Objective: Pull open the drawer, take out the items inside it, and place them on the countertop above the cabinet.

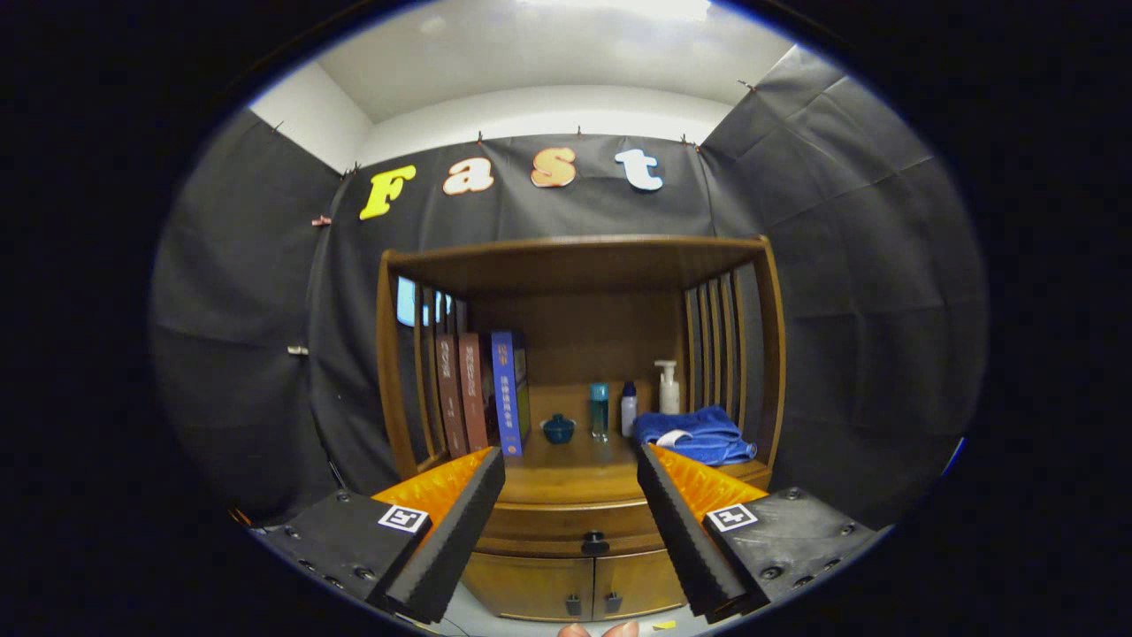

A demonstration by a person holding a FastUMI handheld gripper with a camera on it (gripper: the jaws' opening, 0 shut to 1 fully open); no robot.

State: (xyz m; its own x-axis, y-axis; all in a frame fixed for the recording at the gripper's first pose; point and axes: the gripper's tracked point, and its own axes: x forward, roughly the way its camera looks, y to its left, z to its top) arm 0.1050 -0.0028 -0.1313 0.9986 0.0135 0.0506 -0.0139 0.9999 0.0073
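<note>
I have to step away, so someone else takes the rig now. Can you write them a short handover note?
Gripper: open, holding nothing, fingers spread either side of the wooden cabinet's front, not touching it.
Drawer with the dark round knob: shut, just under the countertop; its contents can't be seen.
Countertop: books, small bottles and a blue towel sit at the back; the front is bare.
Done: nothing yet.
Left: grip the knob, pull the drawer open, lift items onto the countertop.

Landmark: drawer knob (593, 540), between the spread fingers of the gripper (571, 469).
Drawer (566, 524): around knob, shut.
Countertop (566, 473): above knob.
Books (482, 398): on countertop, left of knob.
Bottles (632, 402): behind, above knob.
Towel (699, 435): right of knob.
Cabinet doors (575, 586): below knob.
</note>
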